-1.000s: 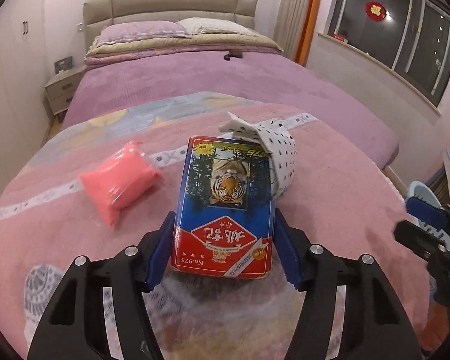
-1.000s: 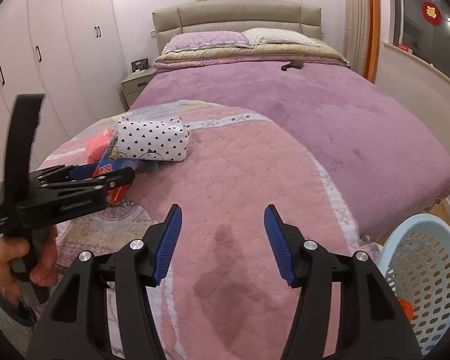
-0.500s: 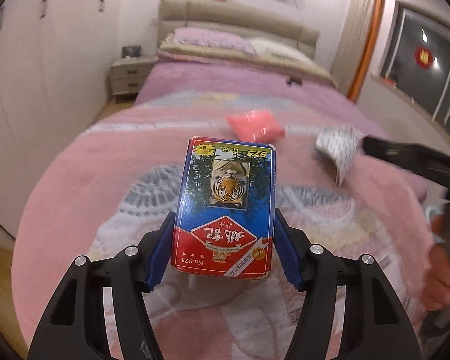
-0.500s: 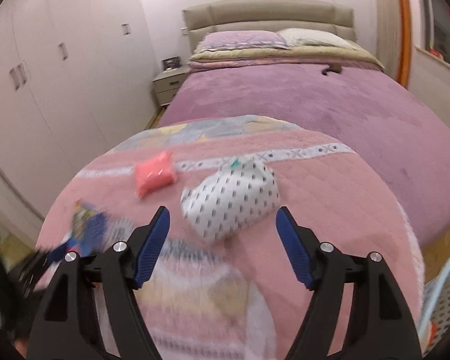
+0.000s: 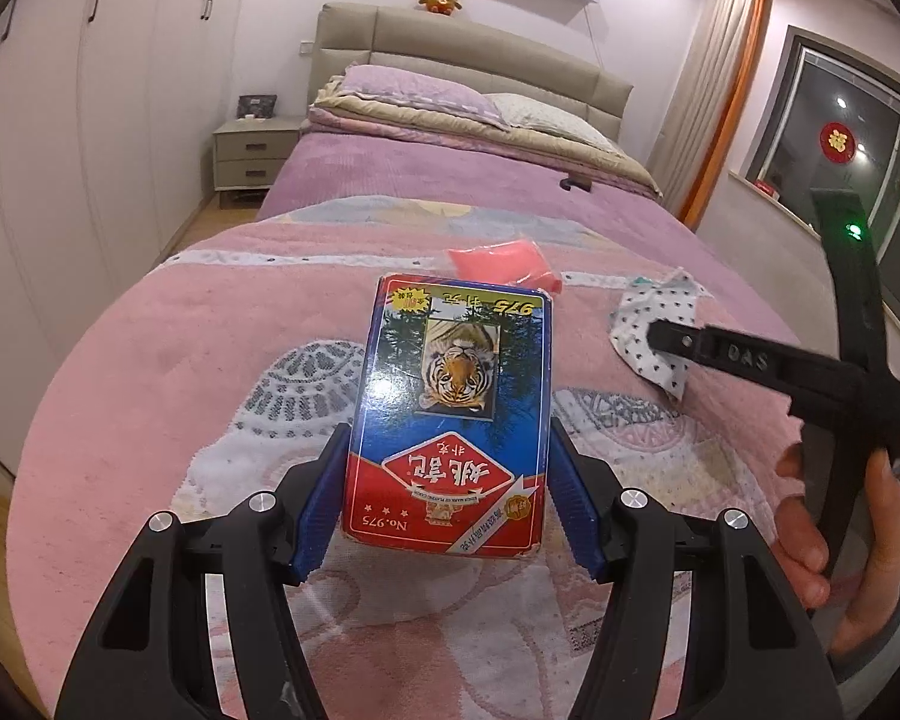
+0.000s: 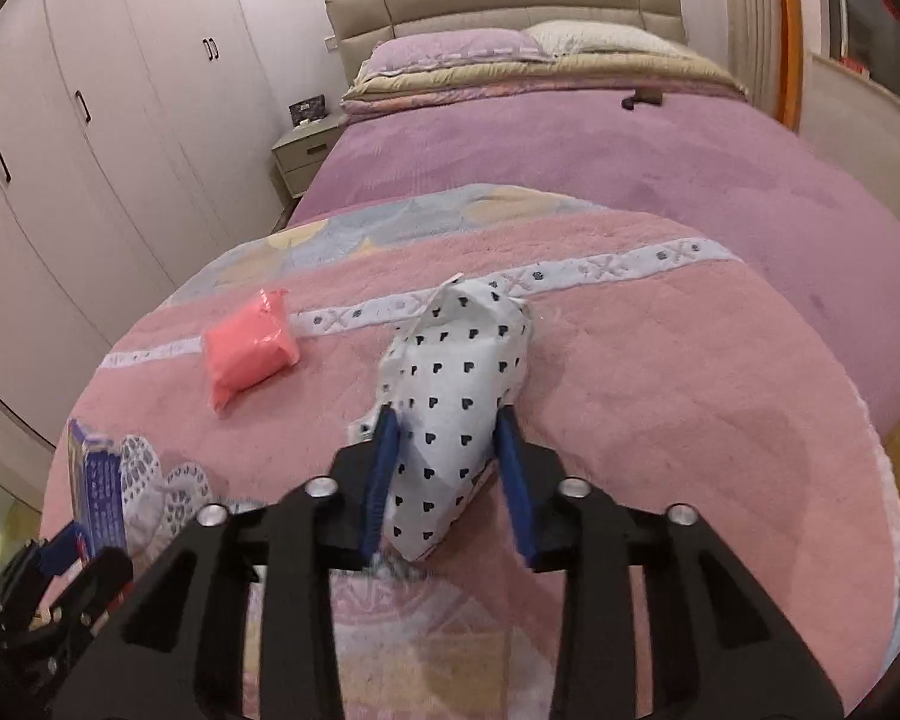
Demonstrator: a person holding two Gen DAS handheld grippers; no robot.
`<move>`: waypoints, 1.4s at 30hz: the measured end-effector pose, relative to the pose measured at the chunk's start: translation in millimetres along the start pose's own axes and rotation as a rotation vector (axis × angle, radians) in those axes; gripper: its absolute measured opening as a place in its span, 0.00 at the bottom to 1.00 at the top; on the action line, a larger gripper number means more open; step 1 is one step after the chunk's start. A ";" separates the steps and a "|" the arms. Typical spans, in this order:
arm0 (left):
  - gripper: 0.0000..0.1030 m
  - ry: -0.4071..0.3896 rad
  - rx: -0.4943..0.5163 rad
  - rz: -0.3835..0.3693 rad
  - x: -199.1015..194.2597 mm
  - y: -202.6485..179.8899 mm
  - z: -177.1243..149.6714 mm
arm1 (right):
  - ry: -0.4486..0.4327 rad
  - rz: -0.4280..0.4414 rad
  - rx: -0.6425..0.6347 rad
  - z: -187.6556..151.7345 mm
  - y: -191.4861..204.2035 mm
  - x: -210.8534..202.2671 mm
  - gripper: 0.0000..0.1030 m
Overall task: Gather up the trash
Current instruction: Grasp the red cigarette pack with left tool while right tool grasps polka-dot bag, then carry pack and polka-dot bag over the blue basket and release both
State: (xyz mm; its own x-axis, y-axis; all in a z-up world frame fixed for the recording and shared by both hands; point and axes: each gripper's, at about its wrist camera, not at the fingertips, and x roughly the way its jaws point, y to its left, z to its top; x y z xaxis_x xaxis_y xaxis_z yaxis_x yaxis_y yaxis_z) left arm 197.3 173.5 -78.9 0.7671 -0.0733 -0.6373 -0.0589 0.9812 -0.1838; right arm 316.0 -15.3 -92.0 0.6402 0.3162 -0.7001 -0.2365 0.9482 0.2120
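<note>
Left gripper [image 5: 447,510]: the blue fingers [image 5: 321,510] press both long sides of a playing-card box [image 5: 453,420], gripping it firmly at its lower half. The box stands in the centre of the left wrist view, lifted above the pink blanket [image 5: 180,372], with its tiger picture and red label upside down. In the right wrist view the same box [image 6: 93,480] appears edge-on at the lower left of the frame.

Right gripper [image 6: 447,480]: the fingers [image 6: 381,480] are narrowed around the near end of a white packet with black hearts [image 6: 456,384]. The left pad touches the packet. Contact at the right pad cannot be confirmed, so whether the grip is complete cannot be told. The packet lies on the blanket at mid-frame, its far end pointing toward the white patterned band. In the left wrist view the packet [image 5: 654,330] sits at the right of the frame, partly hidden behind the black body of the right gripper, with the person's right hand [image 5: 840,540] on its handle at the lower right.

A pink packet [image 6: 249,348] lies on the blanket left of the white packet, apart from it. In the left wrist view it [image 5: 501,258] shows just above the box's top edge.

The purple bed [image 6: 630,150] fills the upper half of both frames, with a nightstand [image 5: 255,153] at the upper left.
</note>
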 end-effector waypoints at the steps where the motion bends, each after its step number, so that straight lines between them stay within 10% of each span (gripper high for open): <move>1: 0.58 0.003 -0.002 0.001 0.6 0.7 0.4 | -0.004 0.004 0.005 -3.9 0.1 -4.7 0.21; 15: 0.58 0.006 0.063 -0.070 -14.7 -36.9 -9.1 | -0.080 -0.016 0.040 -66.4 -36.4 -114.6 0.17; 34: 0.58 0.104 0.304 -0.479 -18.0 -271.1 -34.6 | -0.234 -0.301 0.407 -111.4 -225.4 -245.3 0.17; 42: 0.58 0.198 0.388 -0.539 16.1 -354.0 -48.8 | -0.187 -0.384 0.592 -138.5 -300.4 -247.6 0.19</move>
State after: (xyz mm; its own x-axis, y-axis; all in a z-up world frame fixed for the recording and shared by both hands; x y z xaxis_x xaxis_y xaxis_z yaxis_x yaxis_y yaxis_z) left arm 199.3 -183.8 -60.7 0.4919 -0.5636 -0.6636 0.5586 0.7889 -0.2560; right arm 127.3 -382.5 -76.9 0.7251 -0.0920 -0.6825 0.4305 0.8341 0.3450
